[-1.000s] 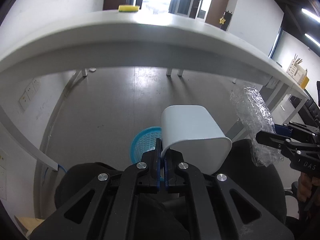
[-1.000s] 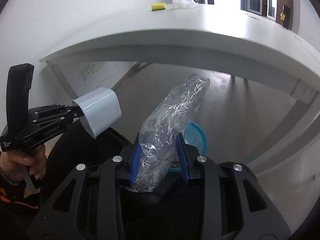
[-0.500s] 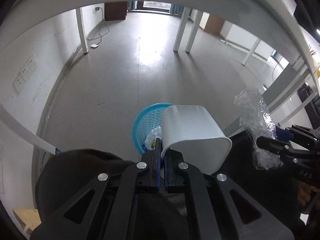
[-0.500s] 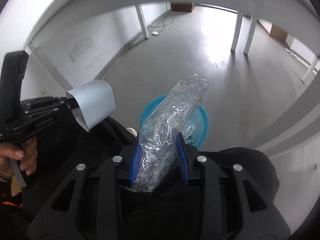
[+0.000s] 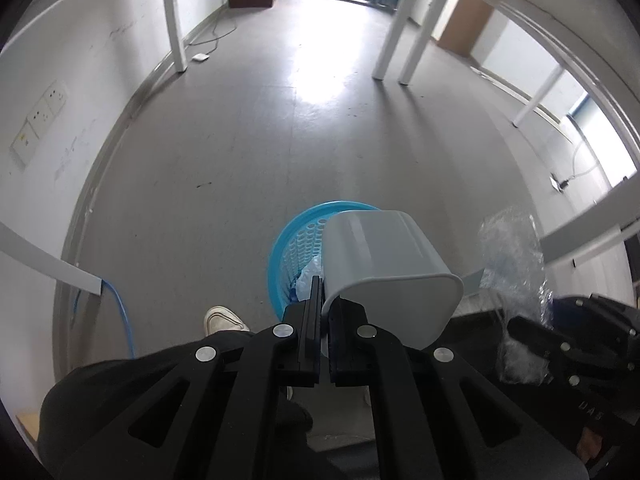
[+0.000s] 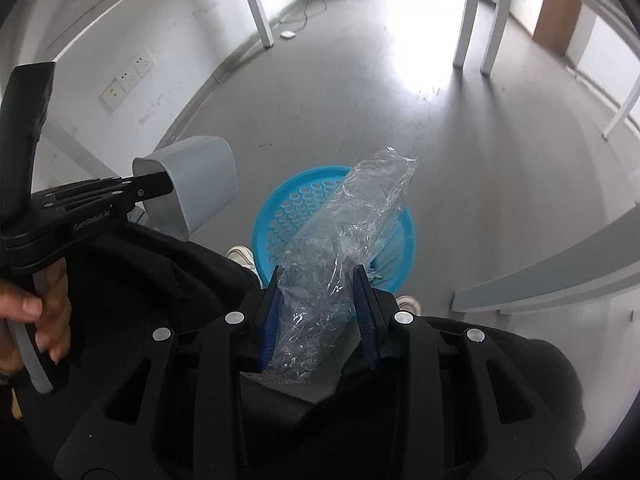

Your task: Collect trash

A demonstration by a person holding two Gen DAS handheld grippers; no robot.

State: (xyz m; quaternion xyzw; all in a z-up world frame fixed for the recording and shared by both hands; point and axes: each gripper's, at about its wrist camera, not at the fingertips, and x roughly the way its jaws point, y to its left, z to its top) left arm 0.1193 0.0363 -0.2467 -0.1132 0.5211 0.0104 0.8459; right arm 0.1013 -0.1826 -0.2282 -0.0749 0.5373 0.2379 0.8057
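Grey floor (image 5: pixel 248 152) is spreading out beneath both of your grippers, with white table legs (image 6: pixel 476 12) standing further ahead and a white wall (image 5: pixel 80 92) with sockets running along your left.

Your left gripper (image 5: pixel 325 304) is pinching the rim of a small white bin (image 5: pixel 384 264), its jaws drawn almost together on the thin wall. That small white bin is lying tipped on its side, mouth facing back toward the camera, and it is hanging over the near right part of a blue perforated basket (image 5: pixel 296 240) standing on the floor just ahead of the fingertips. Some crumpled pale trash (image 5: pixel 308 276) is showing inside the blue basket, just left of the white bin; what exactly it is you cannot make out from here.

Your right gripper (image 6: pixel 318 304) is clamping a crumpled clear plastic wrap (image 6: pixel 340 256) between its blue pads (image 6: pixel 269 316), jaws held moderately apart by the bundle. The wrap is sticking up and forward from the fingers, its free end hanging above the blue basket's opening. In the right wrist view, your left gripper and its white bin are sitting off to the left of the basket, and your left hand (image 6: pixel 44 312) is gripping the handle. White shoes (image 6: pixel 242 256) are showing on the floor right against the basket's near side.
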